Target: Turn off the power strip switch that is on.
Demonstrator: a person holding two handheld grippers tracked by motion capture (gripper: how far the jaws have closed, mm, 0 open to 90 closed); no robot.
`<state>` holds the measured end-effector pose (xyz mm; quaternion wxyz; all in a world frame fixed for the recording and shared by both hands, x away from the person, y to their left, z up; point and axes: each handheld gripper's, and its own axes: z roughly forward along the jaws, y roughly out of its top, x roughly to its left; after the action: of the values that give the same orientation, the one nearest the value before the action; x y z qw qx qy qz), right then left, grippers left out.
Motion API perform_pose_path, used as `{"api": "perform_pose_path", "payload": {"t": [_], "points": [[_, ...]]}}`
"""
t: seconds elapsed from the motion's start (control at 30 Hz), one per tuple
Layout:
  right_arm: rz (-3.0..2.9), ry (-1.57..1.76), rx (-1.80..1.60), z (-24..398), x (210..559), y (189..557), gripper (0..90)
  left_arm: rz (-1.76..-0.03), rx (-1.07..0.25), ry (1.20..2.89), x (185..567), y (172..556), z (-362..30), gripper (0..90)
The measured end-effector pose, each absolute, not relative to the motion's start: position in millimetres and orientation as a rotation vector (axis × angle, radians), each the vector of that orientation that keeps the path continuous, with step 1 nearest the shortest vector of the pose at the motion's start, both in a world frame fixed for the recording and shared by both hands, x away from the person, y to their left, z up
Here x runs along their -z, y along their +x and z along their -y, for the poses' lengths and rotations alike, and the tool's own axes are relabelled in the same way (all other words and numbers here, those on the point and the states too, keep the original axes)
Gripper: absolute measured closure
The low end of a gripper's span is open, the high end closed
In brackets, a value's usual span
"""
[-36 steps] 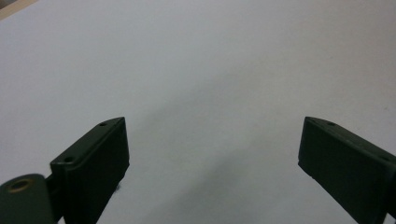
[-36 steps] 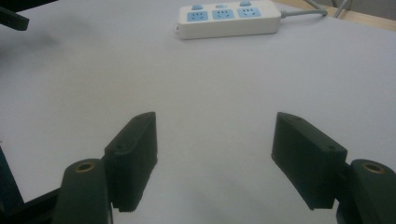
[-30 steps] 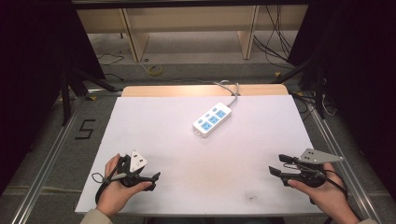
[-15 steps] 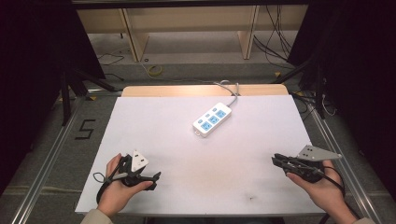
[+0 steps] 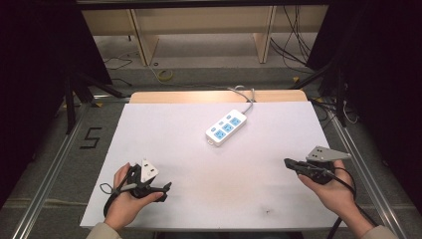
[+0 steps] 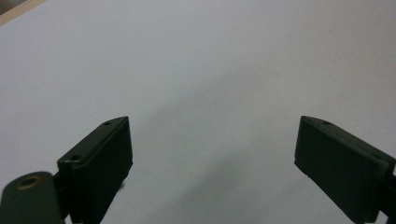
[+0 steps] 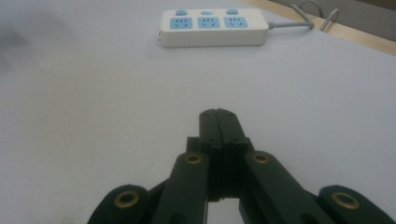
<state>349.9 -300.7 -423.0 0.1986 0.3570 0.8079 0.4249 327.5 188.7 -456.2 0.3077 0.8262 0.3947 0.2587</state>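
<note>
Right tool (image 7: 219,114) faces white power strip (image 7: 214,27) with blue sockets.

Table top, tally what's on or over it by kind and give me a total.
Power strips: 1, white with blue sockets, lying on the white table
Handheld grippers: 2, the left gripper open, the right gripper shut on nothing
Total: 3
</note>
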Motion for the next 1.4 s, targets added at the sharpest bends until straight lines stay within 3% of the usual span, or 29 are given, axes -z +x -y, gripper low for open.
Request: {"api": "perform_pose_path", "payload": {"t": [1.4], "points": [[-2.255, 1.055, -1.152, 259, 420, 420, 90.0, -1.026, -0.686, 2.189, 457, 327, -186, 12.0]]}}
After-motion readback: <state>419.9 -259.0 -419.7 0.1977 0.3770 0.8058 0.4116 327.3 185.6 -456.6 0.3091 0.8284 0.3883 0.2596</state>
